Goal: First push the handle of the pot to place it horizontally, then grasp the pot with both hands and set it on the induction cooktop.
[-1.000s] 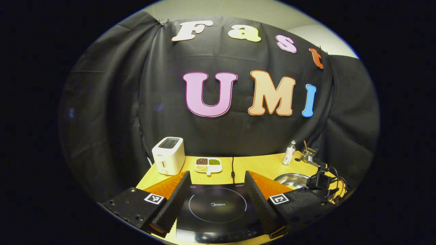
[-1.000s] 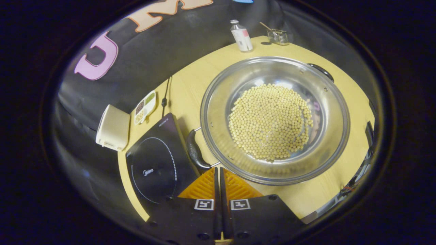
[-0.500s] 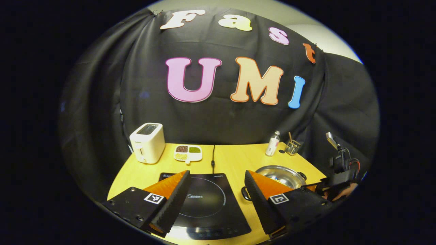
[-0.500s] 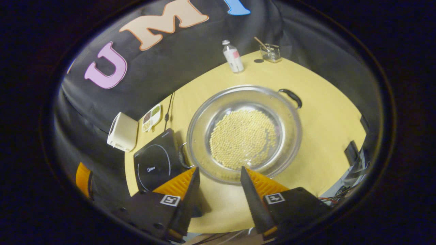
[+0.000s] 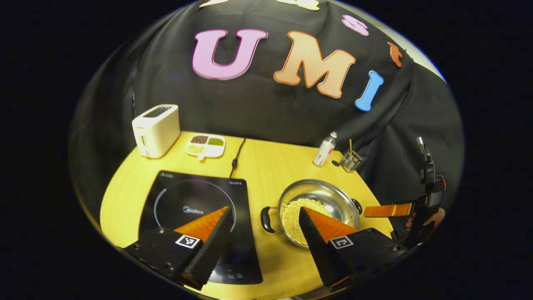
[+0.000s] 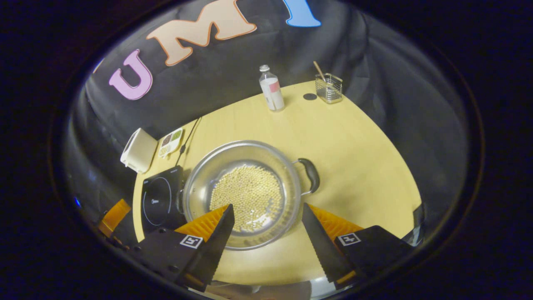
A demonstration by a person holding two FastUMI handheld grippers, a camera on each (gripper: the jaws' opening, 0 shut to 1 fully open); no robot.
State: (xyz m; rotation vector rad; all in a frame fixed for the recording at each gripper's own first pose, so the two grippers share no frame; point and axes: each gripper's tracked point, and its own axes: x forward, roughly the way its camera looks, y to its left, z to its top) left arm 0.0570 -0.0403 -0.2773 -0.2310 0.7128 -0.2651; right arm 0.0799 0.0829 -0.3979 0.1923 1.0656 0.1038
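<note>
A steel pot (image 5: 333, 195) holding yellow beans (image 5: 296, 209) stands on the wooden table, just right of the black induction cooktop (image 5: 183, 196). Its two black handles lie left (image 5: 265, 219) and right (image 5: 357, 206). My left gripper (image 5: 263, 208) hovers open above the cooktop's right edge and the pot's left handle. In the right gripper view the pot (image 6: 208, 168) sits below and ahead of my open right gripper (image 6: 268, 206), with one handle (image 6: 312, 175) to the right and the cooktop (image 6: 158, 204) to the left. Nothing is between either pair of fingers.
A white toaster (image 5: 156, 130) and a divided dish (image 5: 205, 146) stand at the back left, with the cooktop's cable (image 5: 236, 156) beside them. A small bottle (image 5: 325, 150) and a glass holder (image 5: 350, 161) stand at the back right. The table's right half (image 6: 358, 158) is bare wood.
My right gripper went from shut beside the pot's handle to open and drew back and up. The left gripper's view rose and tipped down, bringing the pot into sight.
</note>
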